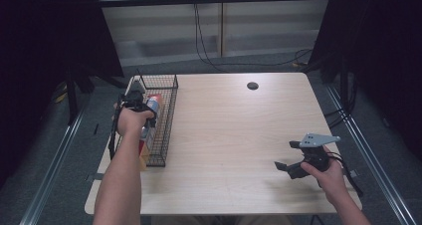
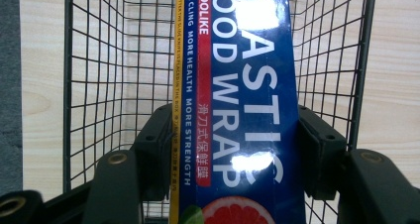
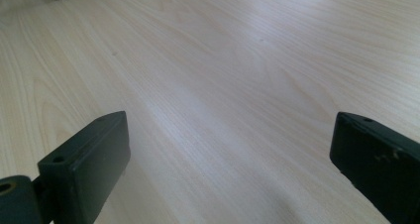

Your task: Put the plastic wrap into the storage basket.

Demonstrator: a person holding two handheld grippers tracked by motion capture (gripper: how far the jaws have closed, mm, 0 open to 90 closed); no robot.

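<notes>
We see the table (image 1: pixel 234 135) evenly lit from overhead, with dark curtains at both sides. White glare patches sit on the glossy box (image 2: pixel 242 110). Near jaws look soft, slightly blurred.

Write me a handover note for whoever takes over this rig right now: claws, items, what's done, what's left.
Left claw: shut on the plastic food wrap box, holding it inside the wire basket at the table's left edge.
Right claw: open, nothing between its jaws, low over the bare table on the right.
Done: box is in the basket.
Left: likely release it and draw the left claw out.
</notes>
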